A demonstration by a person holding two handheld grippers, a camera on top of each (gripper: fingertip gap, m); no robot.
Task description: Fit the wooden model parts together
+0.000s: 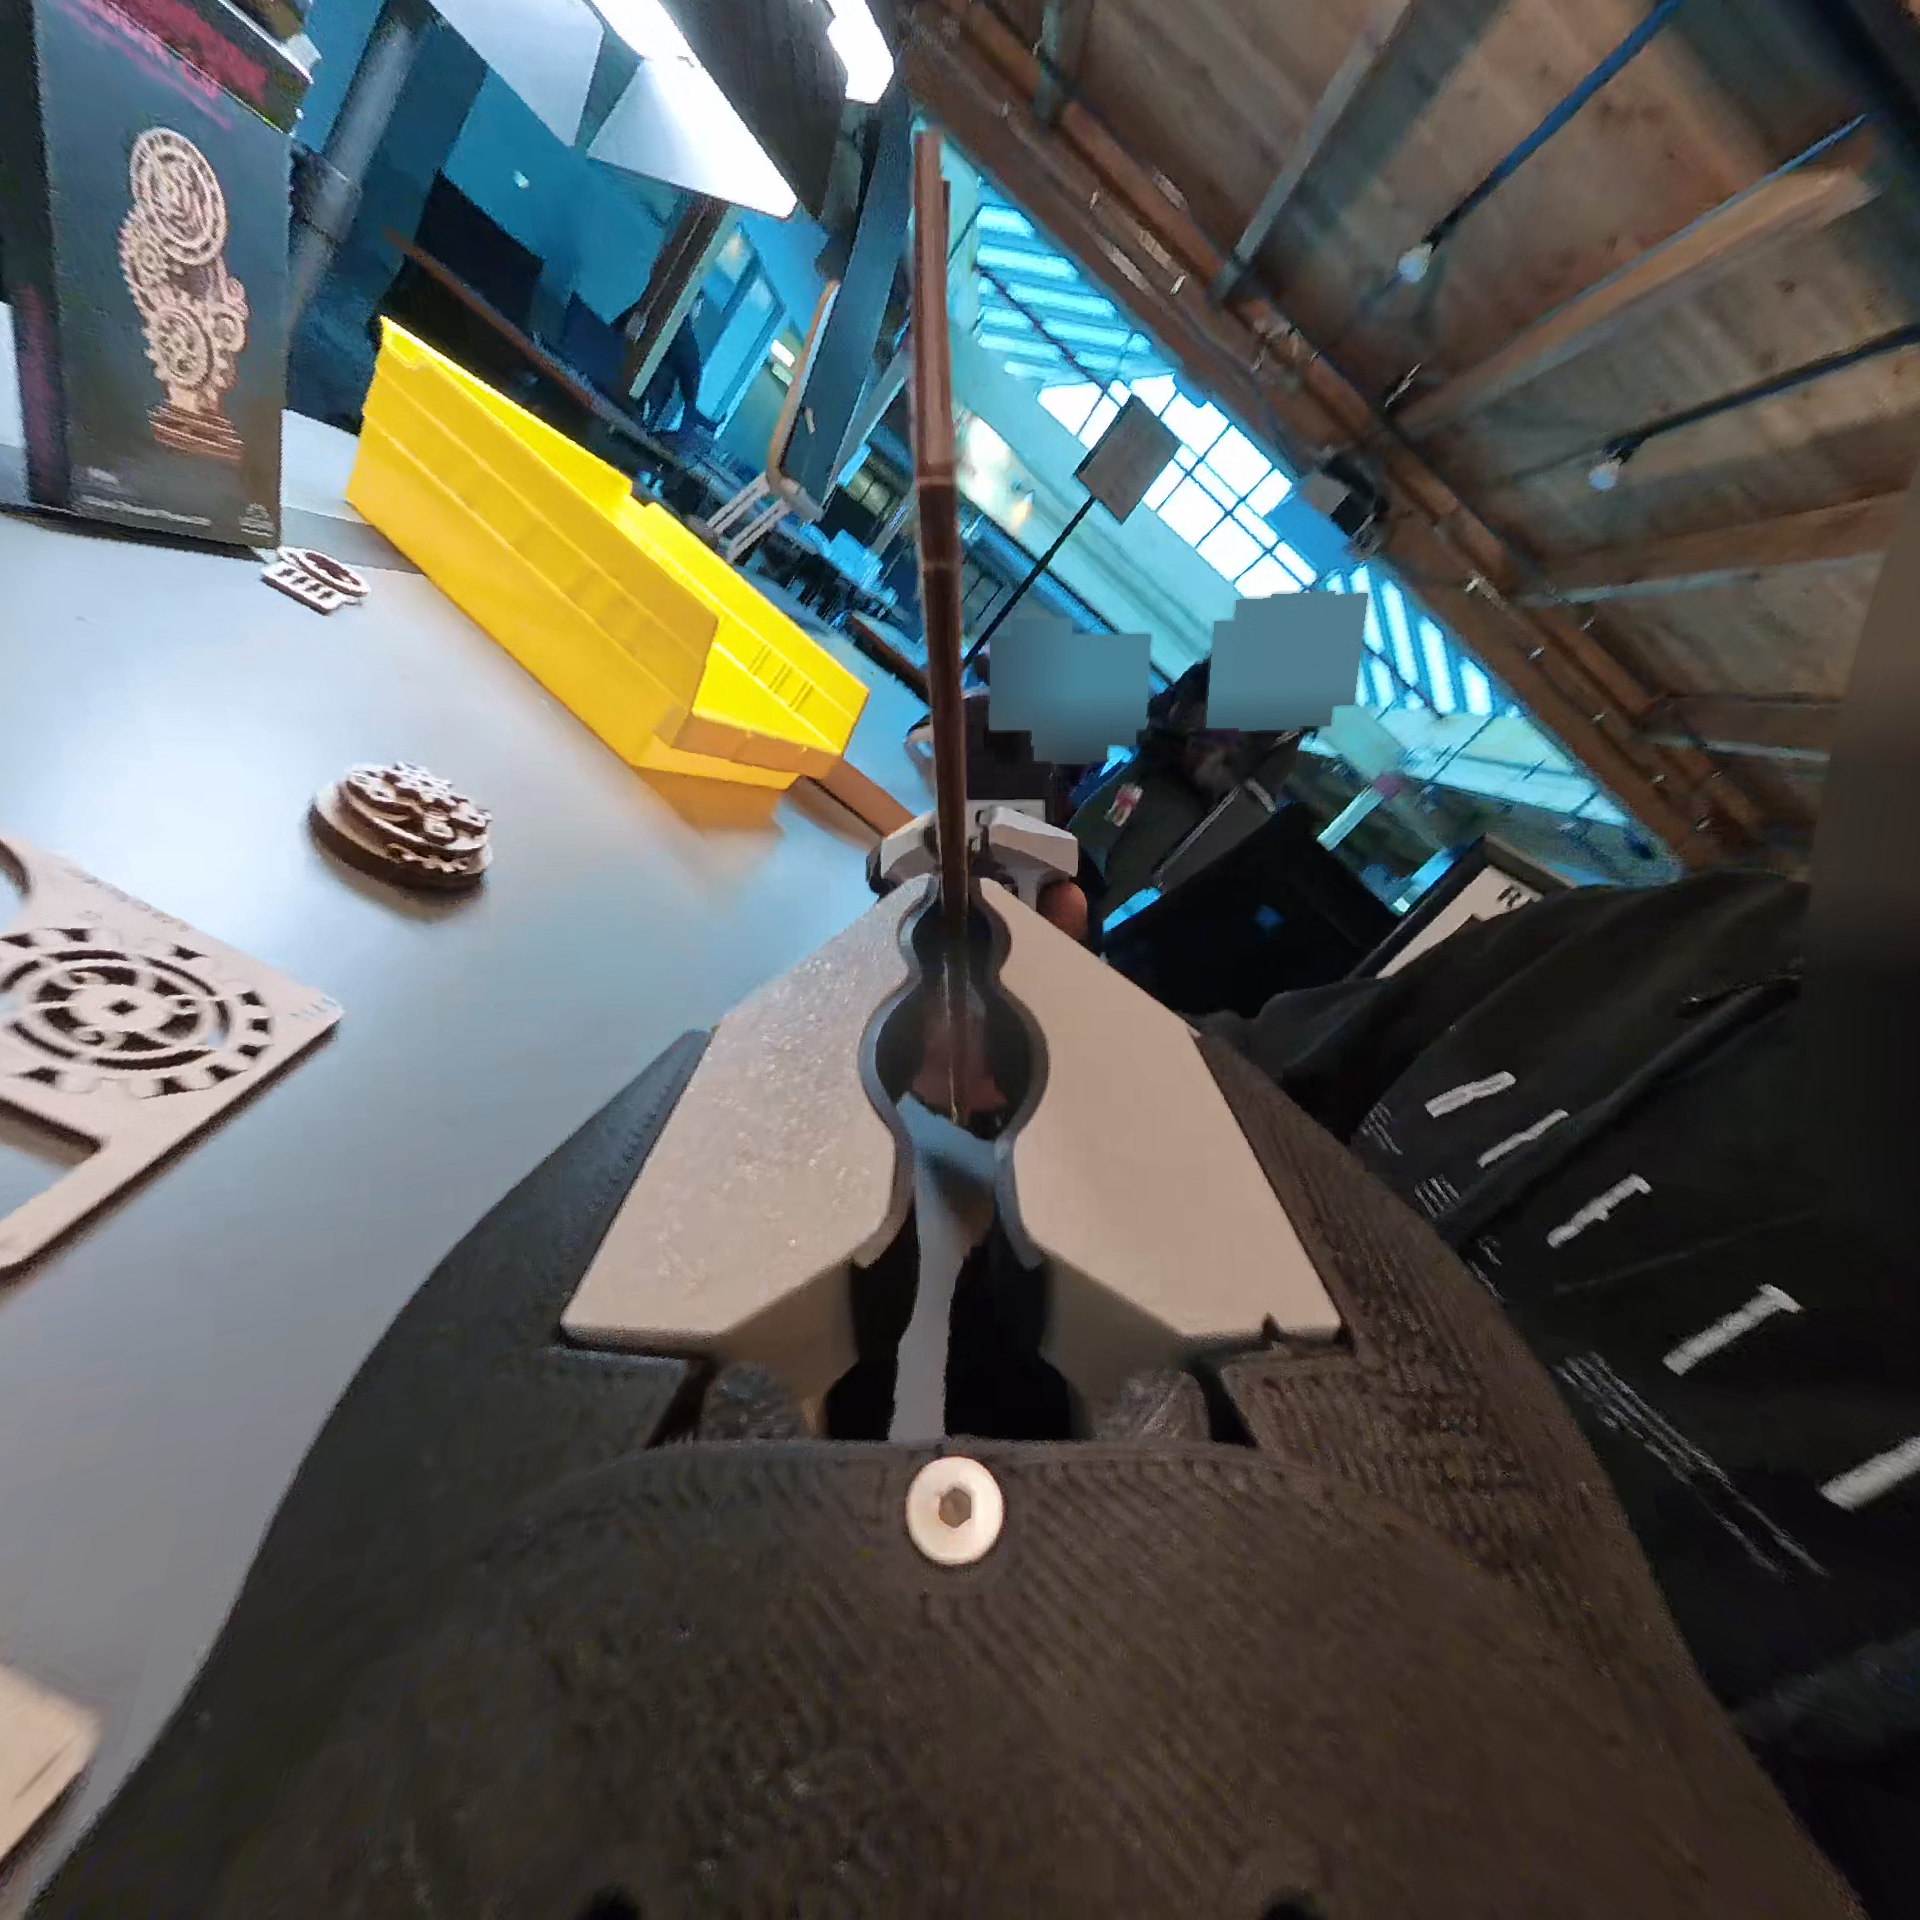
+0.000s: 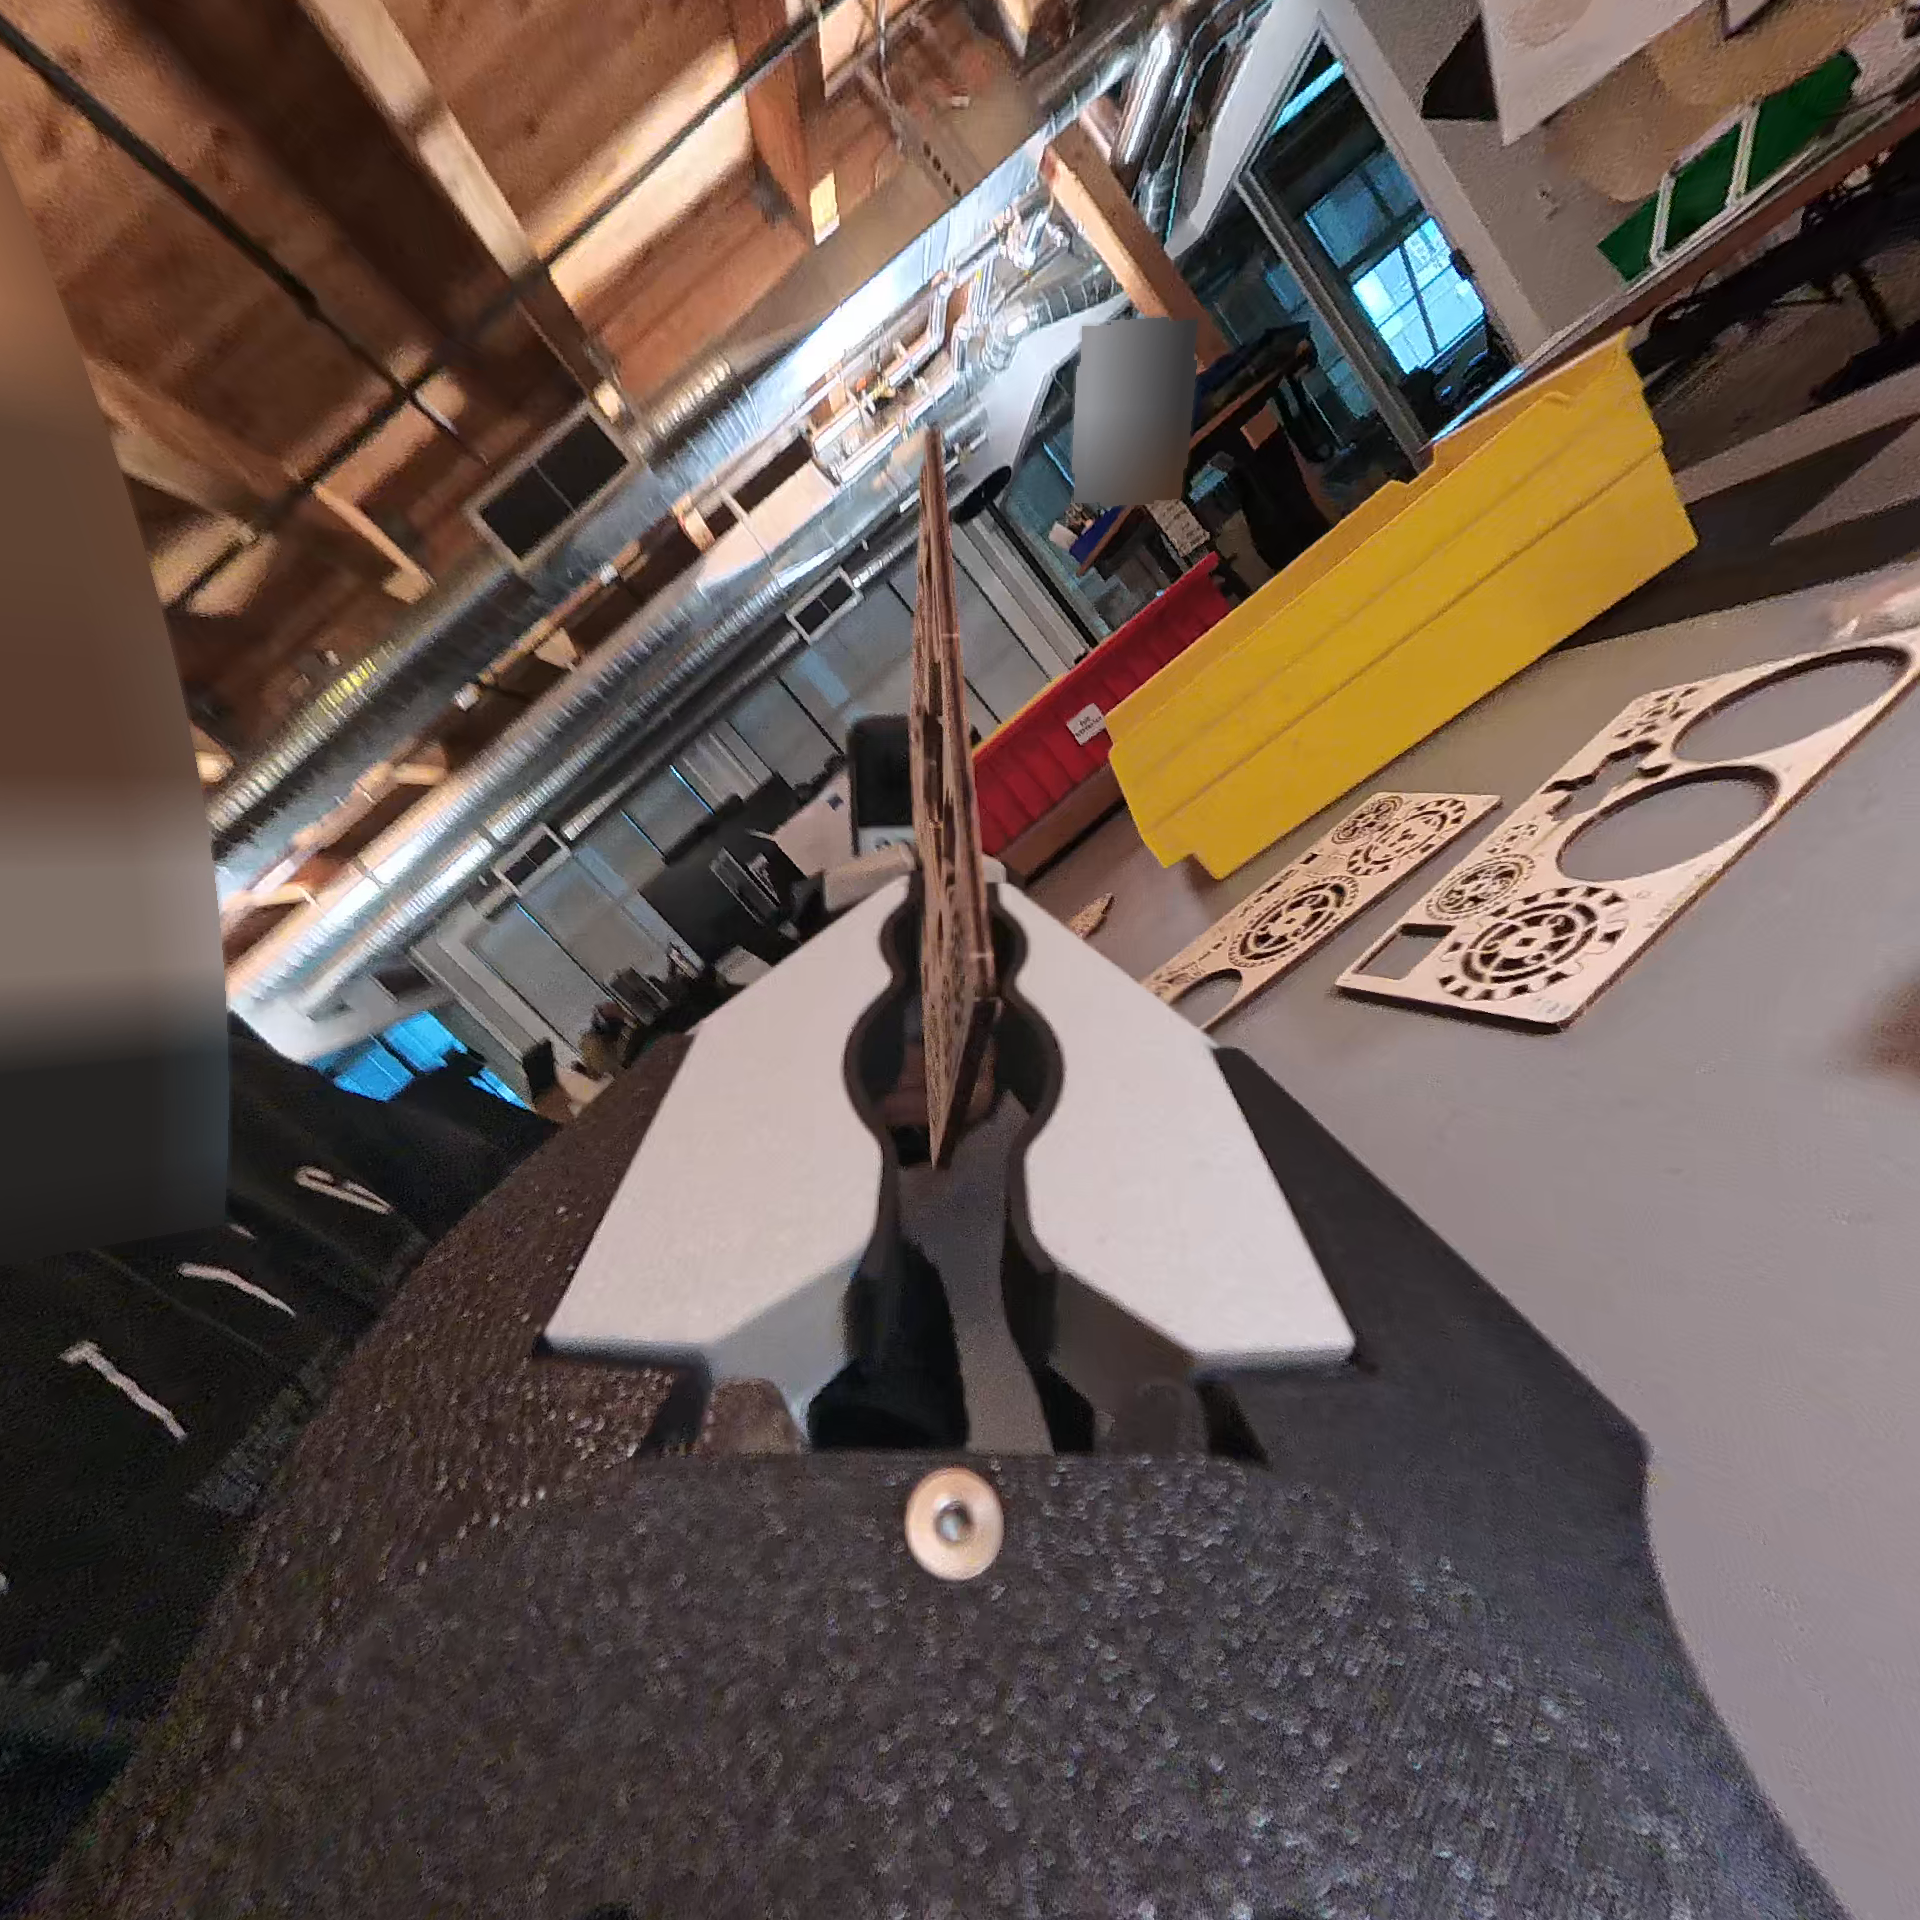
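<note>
My left gripper (image 1: 951,914) is shut on the lower end of a thin wooden sheet (image 1: 935,468), seen edge-on and standing up and away from the fingers, lifted off the grey table (image 1: 623,935). The other gripper (image 1: 977,842) shows just beyond my left fingertips, against the same sheet. In the right wrist view my right gripper (image 2: 951,904) is shut on a thin laser-cut wooden sheet (image 2: 940,665), also edge-on. I cannot tell whether both hold one sheet. A small assembled gear piece (image 1: 405,826) lies on the table to the left.
A yellow bin (image 1: 582,582) (image 2: 1403,644) stands at the back, a red bin (image 2: 1101,707) behind it. Cut-out wooden sheets (image 1: 135,1029) (image 2: 1621,862) (image 2: 1320,883) lie flat on the table. A black box (image 1: 156,281) and a small wooden piece (image 1: 317,577) are far left. A person's dark garment (image 1: 1610,1195) is close.
</note>
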